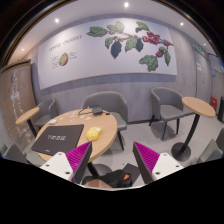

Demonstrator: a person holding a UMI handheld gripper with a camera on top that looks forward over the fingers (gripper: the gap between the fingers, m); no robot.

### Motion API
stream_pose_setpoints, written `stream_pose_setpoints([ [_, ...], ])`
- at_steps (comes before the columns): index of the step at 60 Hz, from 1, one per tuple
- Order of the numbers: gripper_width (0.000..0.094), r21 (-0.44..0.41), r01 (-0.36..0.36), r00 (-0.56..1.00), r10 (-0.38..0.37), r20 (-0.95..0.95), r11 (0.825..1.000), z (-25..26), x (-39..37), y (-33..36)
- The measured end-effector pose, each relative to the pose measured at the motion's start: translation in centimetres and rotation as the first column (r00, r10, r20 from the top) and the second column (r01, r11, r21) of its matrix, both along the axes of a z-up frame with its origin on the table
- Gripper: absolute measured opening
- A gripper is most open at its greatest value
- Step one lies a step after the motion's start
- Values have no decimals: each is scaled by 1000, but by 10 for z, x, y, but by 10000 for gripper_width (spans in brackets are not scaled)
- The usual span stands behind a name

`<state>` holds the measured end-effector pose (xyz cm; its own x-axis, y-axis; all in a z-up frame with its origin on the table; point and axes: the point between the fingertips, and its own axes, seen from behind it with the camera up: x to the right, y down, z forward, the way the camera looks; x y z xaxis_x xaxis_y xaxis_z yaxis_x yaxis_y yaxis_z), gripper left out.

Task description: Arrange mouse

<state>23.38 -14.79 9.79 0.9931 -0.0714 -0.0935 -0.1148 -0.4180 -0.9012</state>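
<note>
My gripper (112, 158) is raised in the air, short of a round wooden table (105, 122). Its two fingers, with magenta pads (78, 157), press on a black mouse (118, 178) with an orange mark on it. The mouse sits low between the fingers and its lower part is hidden. A black mouse pad (58, 138) with white lettering lies on the table, ahead and to the left of the fingers. A small yellow object (93, 133) lies on the table just right of the pad.
Grey chairs (105, 102) stand behind the table, another (166, 105) to the right. A second round wooden table (200, 106) on a black pedestal stands at the right. A wall with a leaf mural (130, 40) is behind.
</note>
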Motion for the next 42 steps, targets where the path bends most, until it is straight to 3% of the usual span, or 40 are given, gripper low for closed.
stream_pose_setpoints([
  [12, 853, -49, -120, 993, 121, 8, 992, -45, -19, 54],
  [30, 849, -148, -286, 958, 287, -12, 947, -103, -88, 150],
  [37, 838, -171, -278, 957, 287, 32, 945, -104, -87, 178],
  [39, 783, -175, -261, 961, 273, 52, 949, -112, -92, 192],
  [41, 596, -177, -239, 961, 259, 99, 955, -116, -88, 200],
  [42, 561, -166, -239, 961, 258, 99, 957, -114, -91, 202],
])
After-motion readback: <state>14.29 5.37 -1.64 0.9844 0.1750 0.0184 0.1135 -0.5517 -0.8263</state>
